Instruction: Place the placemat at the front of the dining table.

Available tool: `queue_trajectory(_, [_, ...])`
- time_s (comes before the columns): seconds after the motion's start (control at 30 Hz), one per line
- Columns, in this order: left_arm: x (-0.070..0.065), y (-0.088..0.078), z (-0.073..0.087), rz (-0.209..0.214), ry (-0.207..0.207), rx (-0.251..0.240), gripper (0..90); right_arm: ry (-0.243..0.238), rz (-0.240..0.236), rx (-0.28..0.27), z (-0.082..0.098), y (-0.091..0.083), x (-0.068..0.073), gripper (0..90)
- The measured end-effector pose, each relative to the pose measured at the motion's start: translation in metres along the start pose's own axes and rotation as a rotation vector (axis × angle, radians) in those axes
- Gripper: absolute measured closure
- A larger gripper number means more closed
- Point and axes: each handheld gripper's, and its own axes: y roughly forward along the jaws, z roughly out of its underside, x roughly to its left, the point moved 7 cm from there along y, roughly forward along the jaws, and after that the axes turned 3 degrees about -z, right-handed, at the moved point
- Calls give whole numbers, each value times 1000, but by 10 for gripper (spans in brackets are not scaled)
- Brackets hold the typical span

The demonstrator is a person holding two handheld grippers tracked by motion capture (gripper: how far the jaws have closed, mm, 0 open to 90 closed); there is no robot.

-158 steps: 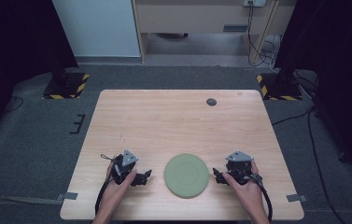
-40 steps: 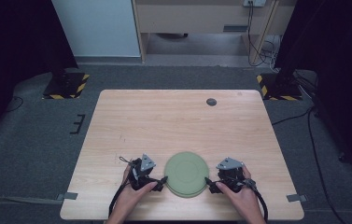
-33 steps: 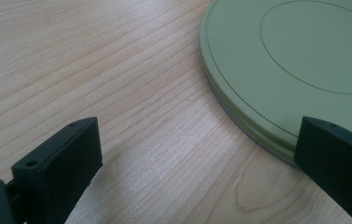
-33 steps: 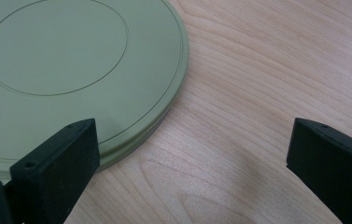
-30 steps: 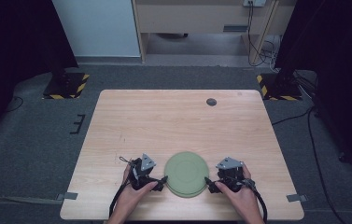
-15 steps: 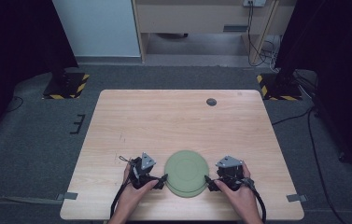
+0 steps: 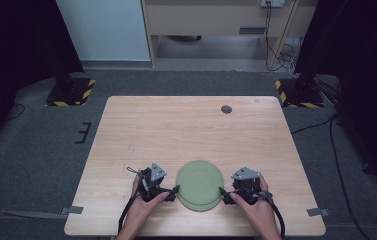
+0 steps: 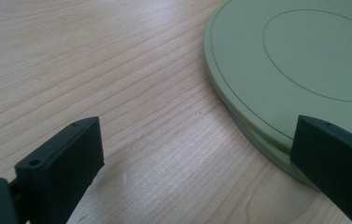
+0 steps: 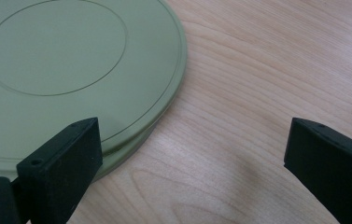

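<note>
Near the front edge of the table [image 7: 126, 135], a green plate [image 7: 199, 184] lies flat, slightly right of center. It looks like two stacked plates or one with a stepped rim; which cannot be told.

1. You hold the left gripper [image 7: 172, 191] just beside the plate's left edge, jaws wide, one jaw over the rim and the other over bare wood.
2. You hold the right gripper [image 7: 224, 193] just beside the plate's right edge, jaws equally wide, likewise straddling the rim.
3. Neither gripper holds anything.

Step in hand, judged: positioning both grippers for a two-sided grasp of the plate. The next move probably calls for lowering one jaw under the rim on each side, then closing evenly. A small dark disc [image 7: 226, 109] lies well apart, near the far edge.
</note>
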Motion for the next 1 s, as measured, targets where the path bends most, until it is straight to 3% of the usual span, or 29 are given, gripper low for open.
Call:
queue_trajectory(0.53, [-4, 0, 2, 5, 13, 10, 17, -19, -21, 8, 1, -1, 4, 46])
queue_trajectory(1.0, [-2, 2, 0, -10, 1, 8, 0, -7, 6, 12, 0, 2, 3, 15])
